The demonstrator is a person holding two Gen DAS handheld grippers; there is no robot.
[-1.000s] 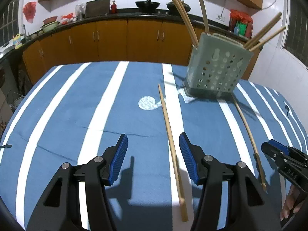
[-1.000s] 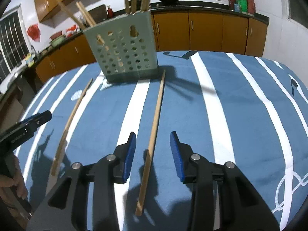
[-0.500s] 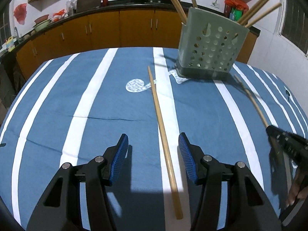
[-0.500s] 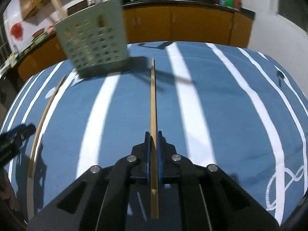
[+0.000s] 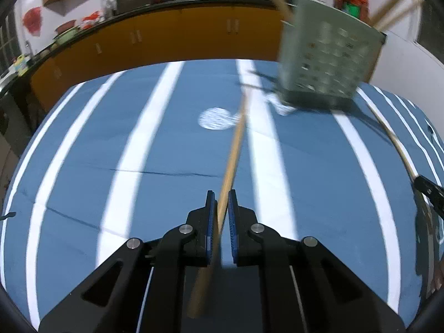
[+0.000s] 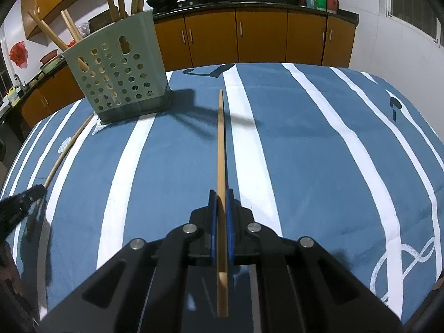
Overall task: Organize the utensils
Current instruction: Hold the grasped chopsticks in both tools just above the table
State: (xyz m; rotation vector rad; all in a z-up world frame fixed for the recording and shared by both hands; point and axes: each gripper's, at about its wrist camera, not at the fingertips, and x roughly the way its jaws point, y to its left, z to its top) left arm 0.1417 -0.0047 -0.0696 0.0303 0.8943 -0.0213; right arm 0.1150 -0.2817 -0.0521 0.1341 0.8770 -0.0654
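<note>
Left wrist view: the left gripper (image 5: 221, 206) is clamped on a chopstick (image 5: 233, 155), its pads pressed against the stick, which runs from below the fingers toward the far middle of the desk (image 5: 83, 166) (blue cloth with white stripes).
Holder, left view: the green perforated utensil holder (image 5: 327, 61) stands far right on the desk, blurred, with sticks poking out of its top; their upper ends are cut off by the frame.
Only in this view: a round white patch (image 5: 216, 118) printed on the cloth.
Right edge, left view: the right gripper's tip (image 5: 428, 191) and a second stick (image 5: 394, 141) leading to it, both soft.
Right wrist view: the right gripper (image 6: 221, 202) is closed tight on its own chopstick (image 6: 221, 149), tip pointing far, butt end sticking out near the camera.
Holder, right view: sharp here, the utensil holder (image 6: 119, 75) sits far left with several chopsticks inside.
Left edge, right view: the left gripper (image 6: 20, 202), dark and partly cut off, with its stick (image 6: 69, 144) toward the holder.
Only in this view: a white knot pattern (image 6: 402, 263) near right.
Writing: none legible (counter bottles too small).
</note>
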